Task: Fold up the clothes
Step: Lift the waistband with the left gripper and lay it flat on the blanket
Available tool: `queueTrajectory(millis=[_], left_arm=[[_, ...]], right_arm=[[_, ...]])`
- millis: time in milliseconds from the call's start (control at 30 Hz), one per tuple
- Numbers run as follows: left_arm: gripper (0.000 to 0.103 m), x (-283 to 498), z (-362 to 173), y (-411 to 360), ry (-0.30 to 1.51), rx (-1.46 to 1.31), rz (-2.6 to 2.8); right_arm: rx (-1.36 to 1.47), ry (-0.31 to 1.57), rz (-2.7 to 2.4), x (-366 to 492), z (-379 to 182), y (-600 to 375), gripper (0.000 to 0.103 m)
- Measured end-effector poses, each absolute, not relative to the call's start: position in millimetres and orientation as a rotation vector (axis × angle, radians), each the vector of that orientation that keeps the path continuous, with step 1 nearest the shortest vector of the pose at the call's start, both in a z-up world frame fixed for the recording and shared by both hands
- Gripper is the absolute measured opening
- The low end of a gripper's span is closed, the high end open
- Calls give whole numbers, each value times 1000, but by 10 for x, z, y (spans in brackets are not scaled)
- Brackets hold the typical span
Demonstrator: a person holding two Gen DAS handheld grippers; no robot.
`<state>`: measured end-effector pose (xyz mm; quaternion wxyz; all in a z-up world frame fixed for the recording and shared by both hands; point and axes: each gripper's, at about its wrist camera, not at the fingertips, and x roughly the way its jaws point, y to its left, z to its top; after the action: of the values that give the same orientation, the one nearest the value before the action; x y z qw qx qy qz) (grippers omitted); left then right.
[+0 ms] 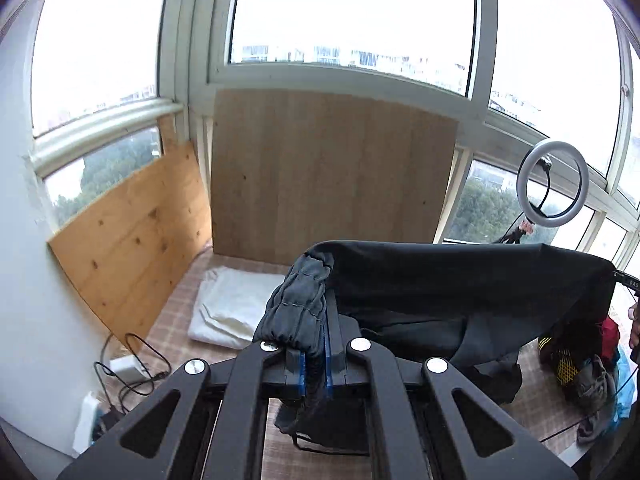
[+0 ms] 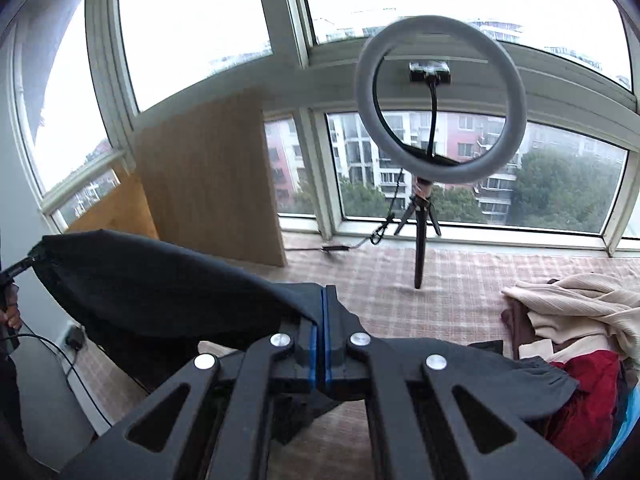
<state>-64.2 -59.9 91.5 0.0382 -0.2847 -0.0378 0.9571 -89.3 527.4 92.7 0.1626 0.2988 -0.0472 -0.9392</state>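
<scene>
Both grippers are up, the black garment [image 1: 460, 280] stretched between them. Left gripper [image 1: 316, 344] has its jaws pinching the bunched elastic waistband; right gripper [image 2: 322, 320] has its jaws pinching the opposite edge. Best now, I'd say: keep the top edge taut and level, let the cloth hang clear of the checked mat [image 2: 460, 280] before lowering.

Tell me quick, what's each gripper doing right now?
Left gripper: closed, fingers pinching the black garment by its gathered waistband.
Right gripper: closed on the same garment's other end.
</scene>
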Motion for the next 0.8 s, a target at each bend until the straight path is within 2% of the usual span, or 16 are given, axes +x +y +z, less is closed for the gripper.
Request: queueTrajectory(millis=[200,333,433,567,633,700,767,800], left_arm=[[5,-74,1473,-972,-125,-738,2998],[5,-361,1405,-1055,-57,-835,3020],[5,-962,1050,-1083,-5,-993,3019],[6,-2090,333,-1057,-77,-1262,2958],[11,-2629,-157,-977,-29,-1490,2890],[12,-2925,-589,-924,-31,-1700,2793],[17,-2847,-760,-863,-8,-1698,2754],[23,-2761,-806,-831,19,-1679,2747]], right_arm=[[699,-176,-2622,-309,1436,5120,2],[723,-120,-2606,-477,1399,4907,2],[839,-68,-2619,-1074,1079,4735,2],[1041,94,-2687,-2156,508,4442,2],[1363,156,-2606,-2827,-23,4318,3],[1529,184,-2592,-3045,-381,4280,11],[1568,148,-2555,-2947,-562,4298,17],[1553,111,-2528,-2819,-608,4323,21]])
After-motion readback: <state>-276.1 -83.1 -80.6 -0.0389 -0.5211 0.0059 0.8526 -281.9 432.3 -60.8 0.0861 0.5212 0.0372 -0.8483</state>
